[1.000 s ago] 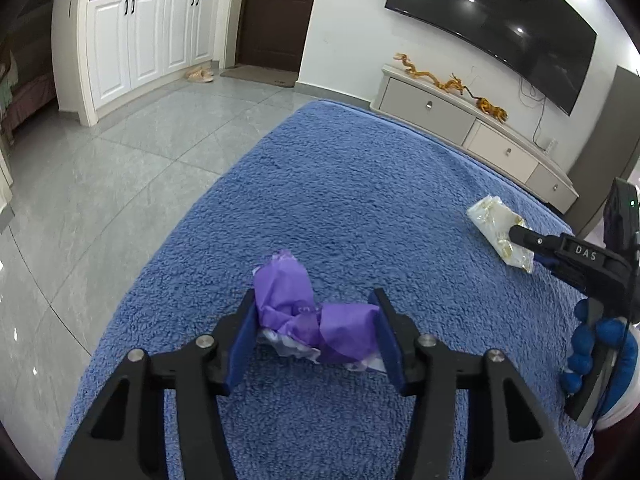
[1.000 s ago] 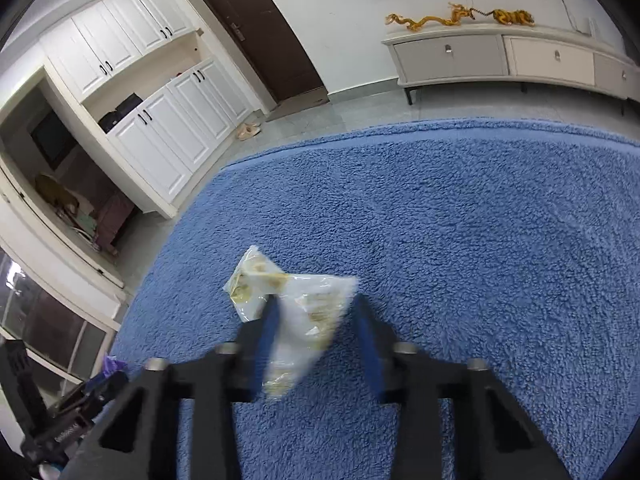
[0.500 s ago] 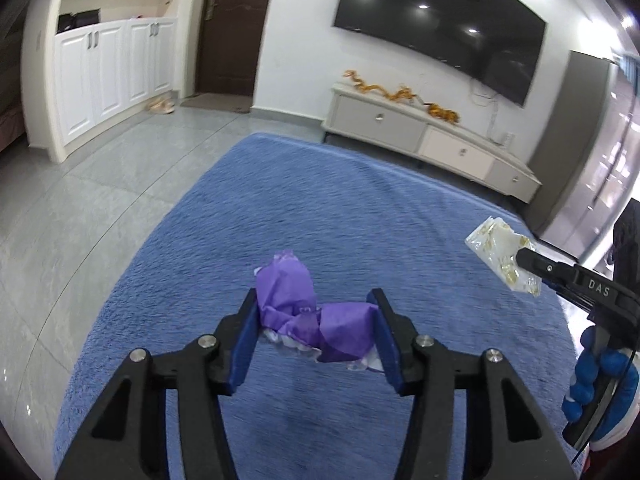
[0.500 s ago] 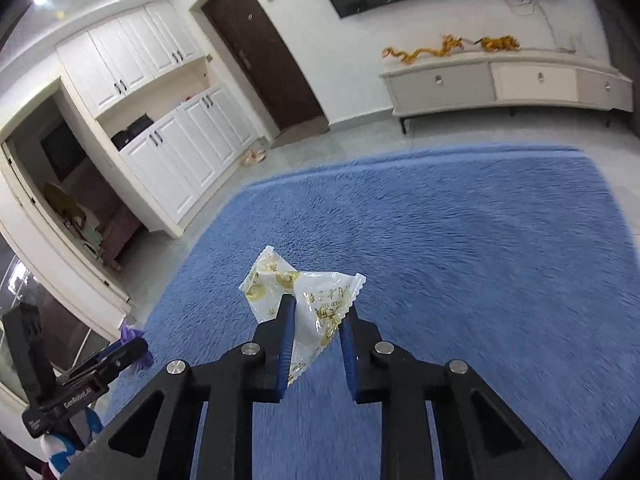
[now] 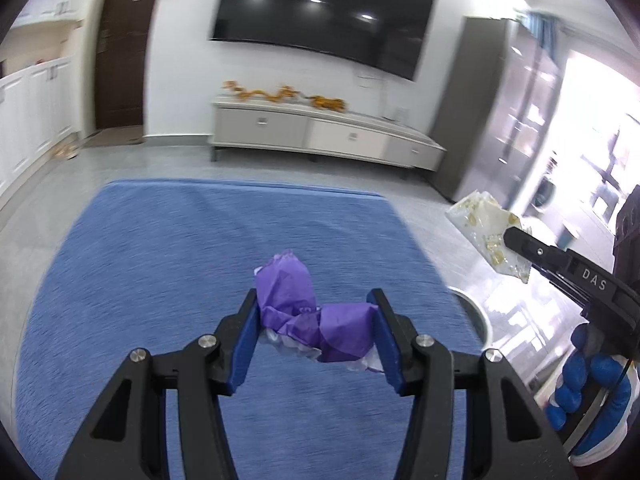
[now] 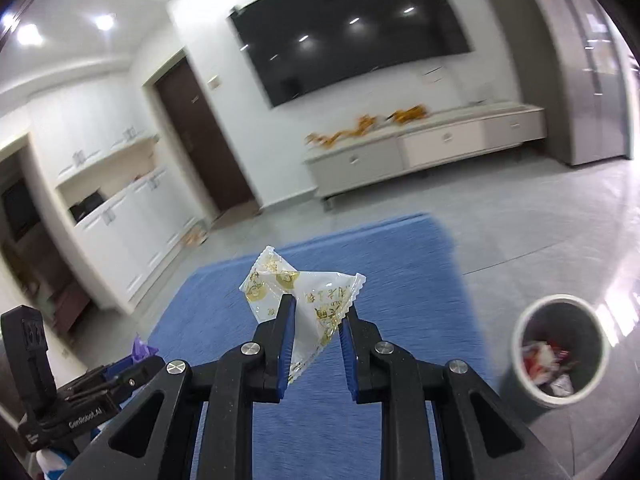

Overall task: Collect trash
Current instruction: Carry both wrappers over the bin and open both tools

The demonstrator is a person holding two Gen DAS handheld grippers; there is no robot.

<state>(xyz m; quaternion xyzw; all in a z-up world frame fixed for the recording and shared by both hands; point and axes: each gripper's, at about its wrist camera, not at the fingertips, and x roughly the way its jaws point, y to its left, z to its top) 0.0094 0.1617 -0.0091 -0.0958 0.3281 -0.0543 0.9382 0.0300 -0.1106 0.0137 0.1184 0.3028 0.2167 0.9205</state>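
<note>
The left gripper (image 5: 316, 334) is pinching a crumpled purple wrapper (image 5: 308, 316) between its blue pads, jaws closed partway around the wad, which is sitting lifted clear above the blue rug (image 5: 168, 248). The right gripper (image 6: 316, 334) is clamping a white-and-gold snack wrapper (image 6: 298, 292), jaws nearly together, the packet sticking up past the fingertips. Both pieces are looking feather-light, soft and crinkly; the film is probably slick, so gripping across the bunched middle, as both grippers are doing, seems safer than a loose edge. Only the right wrist view is showing the whole trash bin (image 6: 558, 392), open-topped and already holding scraps, down to the right of that gripper; the left wrist view is catching only a white rim there.
</note>
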